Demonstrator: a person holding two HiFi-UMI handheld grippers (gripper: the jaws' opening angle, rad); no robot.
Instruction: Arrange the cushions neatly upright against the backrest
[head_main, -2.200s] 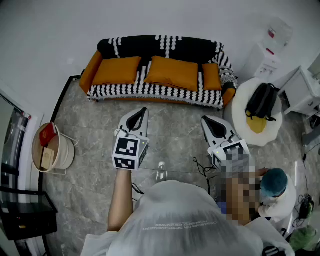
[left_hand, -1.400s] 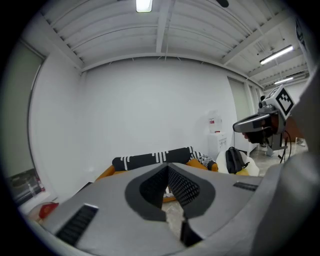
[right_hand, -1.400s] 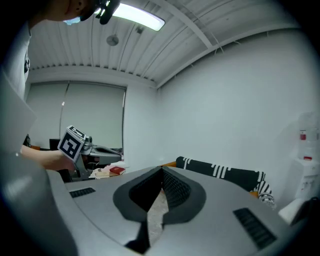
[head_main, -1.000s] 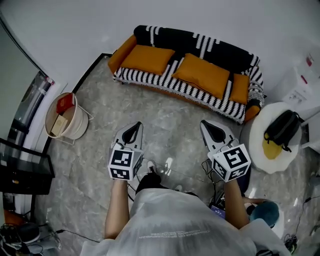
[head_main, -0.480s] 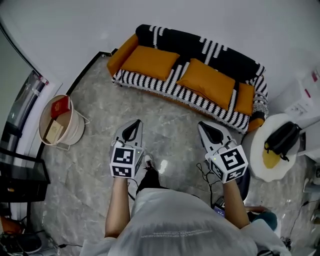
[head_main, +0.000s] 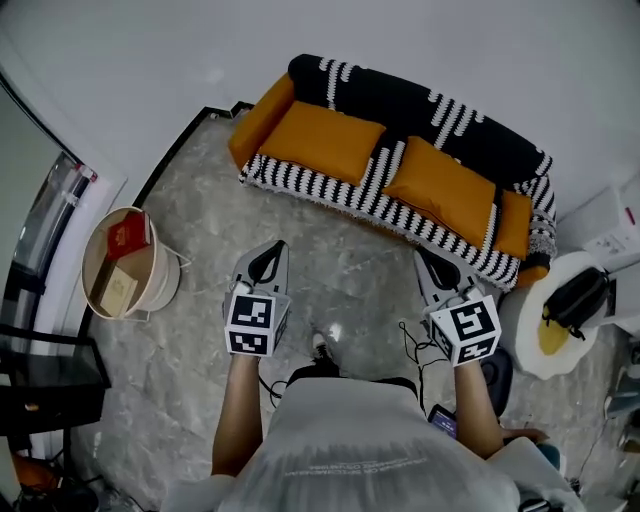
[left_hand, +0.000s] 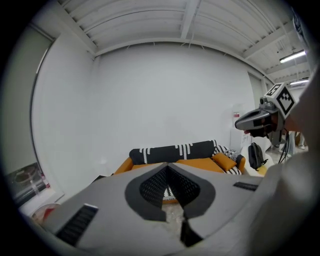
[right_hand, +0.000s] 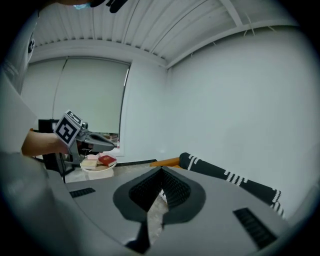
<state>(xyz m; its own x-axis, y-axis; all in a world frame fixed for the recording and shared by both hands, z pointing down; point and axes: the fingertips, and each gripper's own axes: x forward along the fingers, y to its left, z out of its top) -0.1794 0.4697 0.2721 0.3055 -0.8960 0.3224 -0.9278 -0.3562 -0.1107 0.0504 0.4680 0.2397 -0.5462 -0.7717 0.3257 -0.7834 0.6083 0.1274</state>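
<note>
Head view: my left tool (head_main: 268, 250) and right tool (head_main: 432, 258) hang over the marble floor (head_main: 210, 190), well short of the sofa (head_main: 400, 100). Three orange cushions (head_main: 322, 140) lie on its seat.

Left gripper view: my jaws are pressed together, empty, facing the sofa.

Right gripper view: jaws together too, empty, with the striped backrest (right_hand: 225, 175) beyond.

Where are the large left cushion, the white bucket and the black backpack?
large left cushion (head_main: 330, 140): head view, middle of its orange top face.
white bucket (head_main: 168, 275): head view, its right outer wall.
black backpack (head_main: 578, 297): head view, middle of its body.
</note>
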